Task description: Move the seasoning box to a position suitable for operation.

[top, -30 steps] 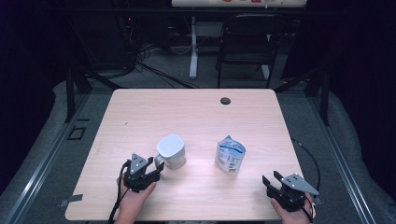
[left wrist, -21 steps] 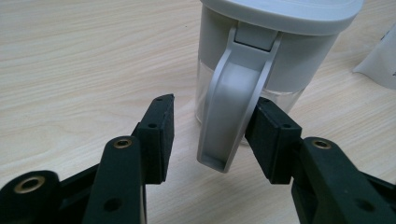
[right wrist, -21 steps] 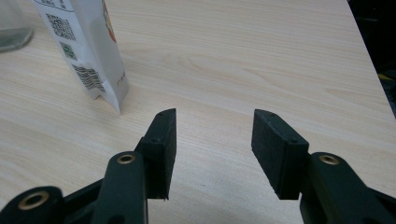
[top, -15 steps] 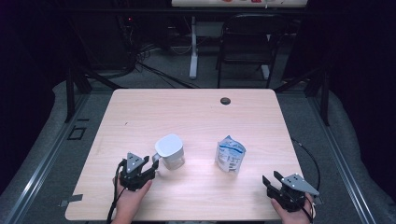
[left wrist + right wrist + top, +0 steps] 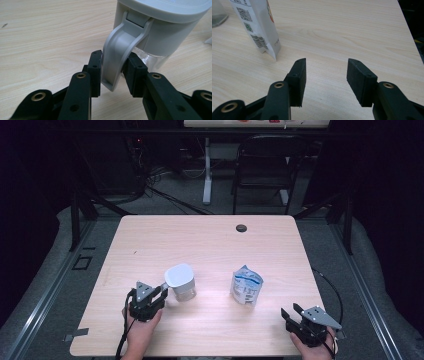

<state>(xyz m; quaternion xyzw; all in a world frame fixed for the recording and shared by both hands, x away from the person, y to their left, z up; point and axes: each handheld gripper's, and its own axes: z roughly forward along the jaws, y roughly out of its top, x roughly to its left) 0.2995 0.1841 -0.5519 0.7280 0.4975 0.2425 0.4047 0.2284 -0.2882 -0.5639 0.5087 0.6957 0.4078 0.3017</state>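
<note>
The left gripper [image 5: 112, 72] has just been closing its matte black jaws on the curved grey plastic handle [image 5: 120, 57] of the jug [image 5: 181, 281], near the front-left part of the pale wooden tabletop [image 5: 210, 240]. The right gripper [image 5: 325, 80] is open, empty, beside a glossy printed pouch [image 5: 246, 286].

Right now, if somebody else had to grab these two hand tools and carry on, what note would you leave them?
Left gripper: jaws have just been closing, now on the grey handle of the lidded jug. Jug stands upright on the table.
Right gripper: open, holds nothing, near the table's near right corner.
Pouch: upright, right of the jug, untouched.
Done: handle gripped. Left: likely lifting the jug, handling the pouch.
</note>
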